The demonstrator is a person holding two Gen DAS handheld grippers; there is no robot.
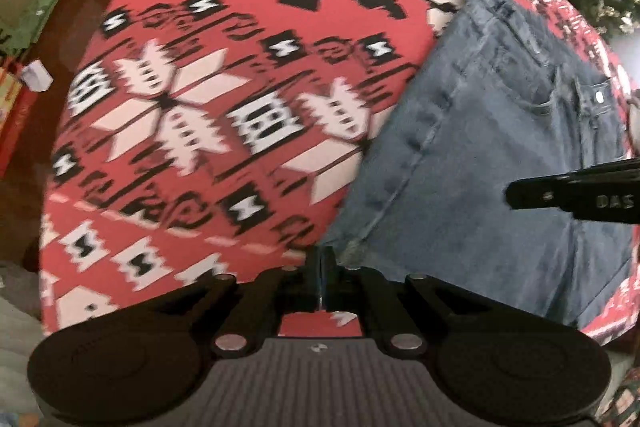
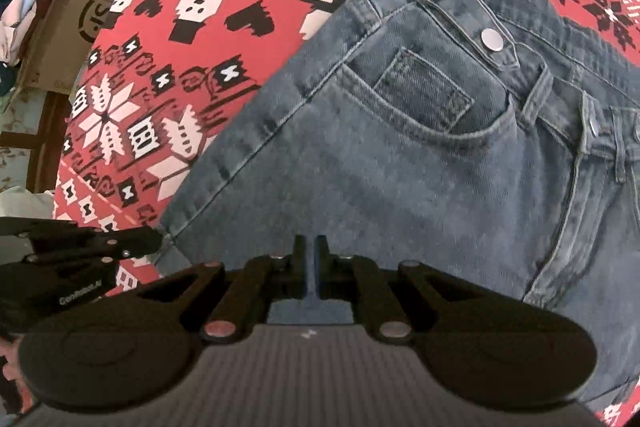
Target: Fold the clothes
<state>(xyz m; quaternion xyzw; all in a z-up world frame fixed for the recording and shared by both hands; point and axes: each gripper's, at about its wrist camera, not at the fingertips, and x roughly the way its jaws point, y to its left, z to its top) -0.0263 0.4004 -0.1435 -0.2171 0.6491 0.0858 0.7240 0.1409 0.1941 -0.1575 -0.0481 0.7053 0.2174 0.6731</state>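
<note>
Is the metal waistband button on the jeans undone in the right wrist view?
No: the jeans lie on the red patterned cloth with the round metal button fastened through the waistband tab.

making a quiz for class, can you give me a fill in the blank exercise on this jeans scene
The jeans lie on a patterned cloth whose ground colour is ____.
The metal button sits on the jeans' ____.
The left gripper has its jaws ____.
The right gripper hangs over the ____.

Missing words: red; waistband; shut; jeans
</note>
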